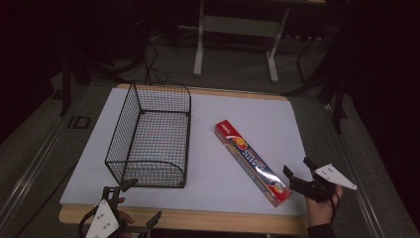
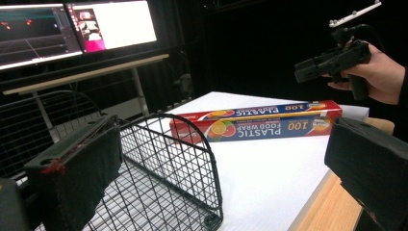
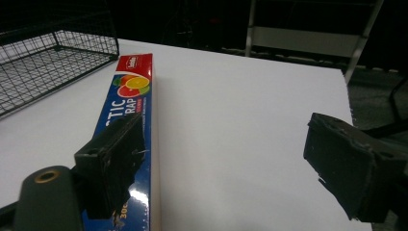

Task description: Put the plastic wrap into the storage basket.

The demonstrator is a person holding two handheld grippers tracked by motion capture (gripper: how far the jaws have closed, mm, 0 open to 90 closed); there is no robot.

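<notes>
One wire basket (image 1: pixel 151 139) is set left of the plastic wrap box (image 1: pixel 251 161) on a white table (image 1: pixel 208 188); nothing is blocking it. Right gripper (image 1: pixel 296 173) is spread open near the box end, left gripper (image 1: pixel 134 204) open too. Monitors (image 2: pixel 77 26) are lit behind.

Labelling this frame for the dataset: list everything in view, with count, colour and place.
wire basket: 1, black, left half of the white table top, empty
plastic food wrap box: 1, red and blue, lying flat right of the basket, slanted toward the near right corner
table: 1, white top with wood edge, centre
monitors: 2, lit, behind the table in the left gripper view
metal stand: 1, grey, on the floor beyond the table
left tool: 1, black, near left edge, open
right tool: 1, black, by the box's near end, open
</notes>
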